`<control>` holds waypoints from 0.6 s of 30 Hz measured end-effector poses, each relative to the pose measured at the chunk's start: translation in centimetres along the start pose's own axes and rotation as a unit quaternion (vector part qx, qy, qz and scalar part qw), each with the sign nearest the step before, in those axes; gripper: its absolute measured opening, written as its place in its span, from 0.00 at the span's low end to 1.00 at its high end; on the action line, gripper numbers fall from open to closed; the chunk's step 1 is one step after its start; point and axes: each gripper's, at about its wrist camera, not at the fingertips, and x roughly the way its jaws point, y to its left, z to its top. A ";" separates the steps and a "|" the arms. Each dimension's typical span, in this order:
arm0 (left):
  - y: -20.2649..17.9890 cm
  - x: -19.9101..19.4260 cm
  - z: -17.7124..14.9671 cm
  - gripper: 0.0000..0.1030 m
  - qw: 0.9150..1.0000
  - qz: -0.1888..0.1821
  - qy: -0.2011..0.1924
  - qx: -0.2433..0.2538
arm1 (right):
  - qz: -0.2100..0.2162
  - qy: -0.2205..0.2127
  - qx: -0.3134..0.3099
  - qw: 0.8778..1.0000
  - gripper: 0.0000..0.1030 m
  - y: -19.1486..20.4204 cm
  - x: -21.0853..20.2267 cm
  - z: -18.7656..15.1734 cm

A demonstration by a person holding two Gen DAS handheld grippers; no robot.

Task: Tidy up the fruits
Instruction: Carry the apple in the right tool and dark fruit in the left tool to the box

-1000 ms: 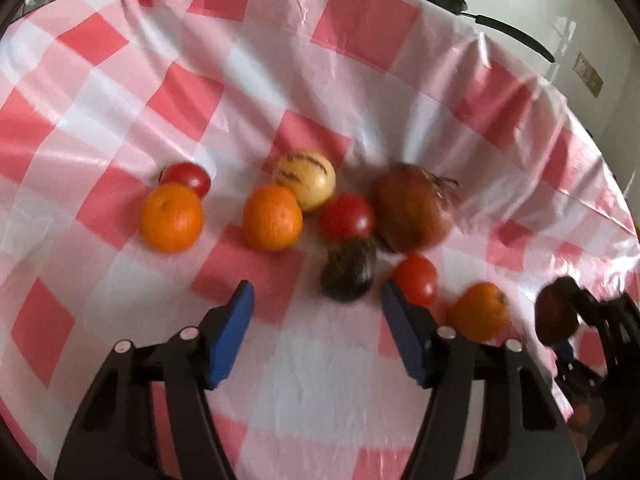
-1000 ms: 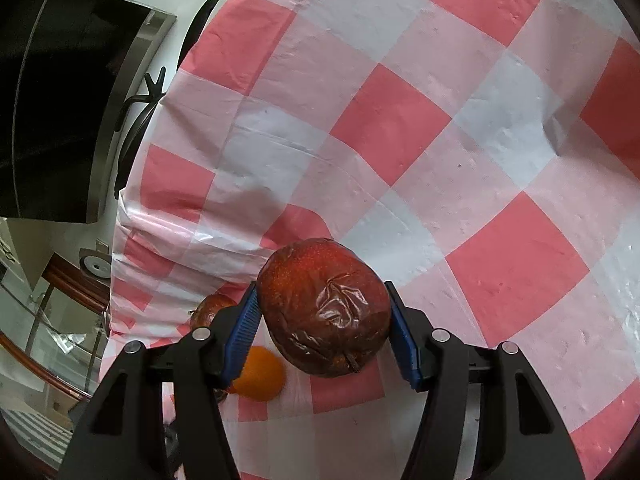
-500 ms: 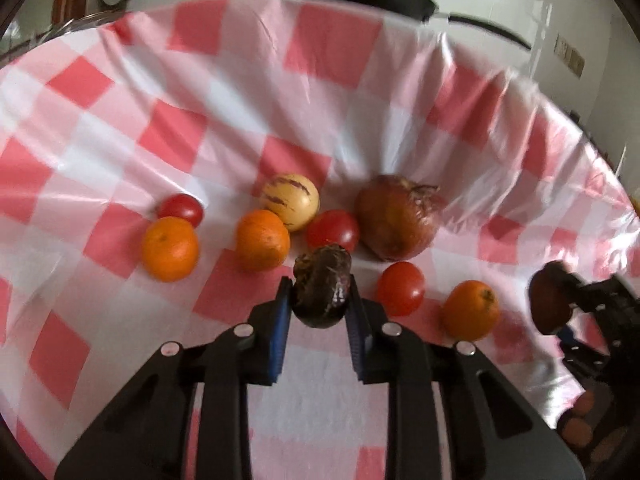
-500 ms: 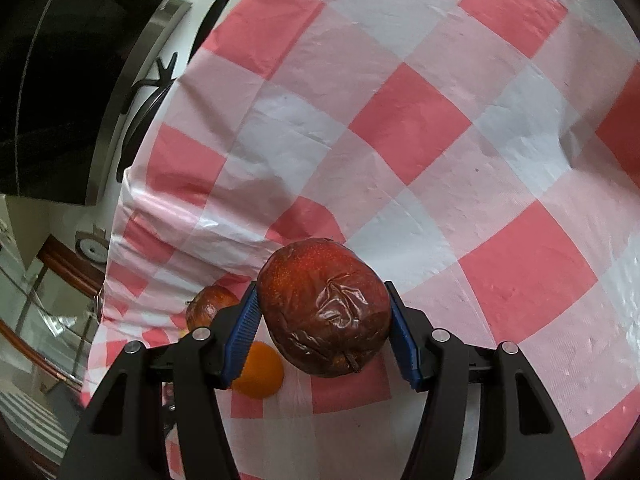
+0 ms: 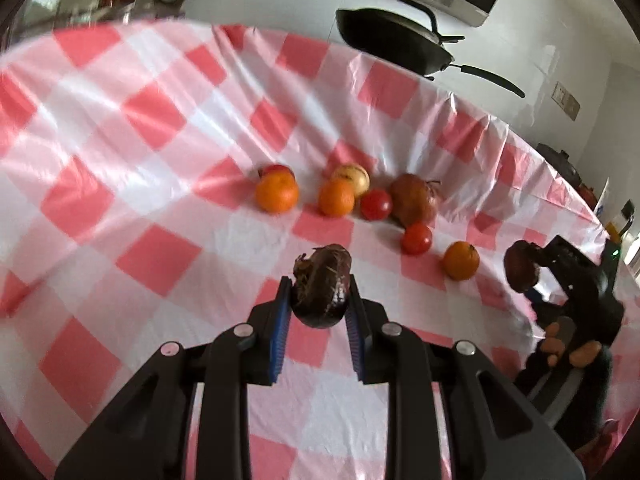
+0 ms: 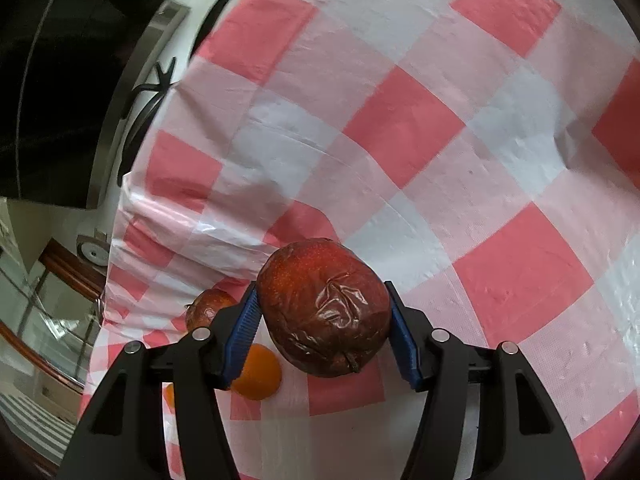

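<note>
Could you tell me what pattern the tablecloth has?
Red, pink and white checks on the tablecloth; clearest in the right wrist view.

Home kitchen, black frying pan (image 5: 394,38) beyond red-checked tablecloth (image 5: 160,168), range hood (image 6: 68,92) overhead

On the table (image 5: 120,200) lie three oranges: one at the left (image 5: 277,192), one in the middle (image 5: 336,197), one at the right (image 5: 461,260). There are three red tomatoes (image 5: 376,204), the leftmost half hidden behind an orange. One yellowish striped fruit (image 5: 354,174) and one big brown-red fruit (image 5: 413,200) lie among them. Two tools are in view, each carrying one dark fruit: a small one (image 5: 322,291) and a large wrinkled red one (image 6: 324,306).
</note>
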 end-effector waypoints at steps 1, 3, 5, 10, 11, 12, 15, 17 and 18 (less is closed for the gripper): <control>0.0 0.0 0.0 0.25 1.000 0.003 -0.001 0.003 | 0.000 -0.006 -0.011 1.000 0.57 0.4 -0.2 -0.2; 0.1 0.3 0.1 0.25 1.000 0.001 0.005 -0.001 | -0.002 -0.017 -0.029 0.999 0.57 0.9 -0.5 -0.4; 0.3 0.3 0.2 0.25 1.000 0.000 0.008 -0.006 | -0.002 -0.020 -0.043 0.999 0.57 1.5 -0.7 -0.6; 0.0 -0.4 0.0 0.25 1.000 0.010 0.003 0.007 | 0.003 -0.021 -0.064 0.998 0.57 2.6 -3.4 -3.4; -0.1 -0.8 -0.1 0.25 1.000 0.007 0.002 0.009 | 0.005 -0.017 -0.070 0.997 0.57 2.8 -4.1 -4.1; -0.1 -1.3 -0.3 0.25 1.000 0.004 0.000 0.012 | 0.006 -0.014 -0.079 0.997 0.57 3.2 -5.1 -5.1; 0.0 -3.5 -1.4 0.25 1.000 0.003 -0.007 0.022 | 0.024 0.006 -0.089 0.996 0.57 4.0 -7.6 -7.7; 0.6 -5.0 -2.2 0.25 1.000 0.000 -0.005 0.015 | 0.032 0.022 -0.098 0.994 0.57 4.7 -9.0 -9.3; 1.0 -5.8 -2.6 0.25 1.000 0.000 -0.006 0.012 | 0.035 0.032 -0.107 0.993 0.57 5.2 -9.6 -10.3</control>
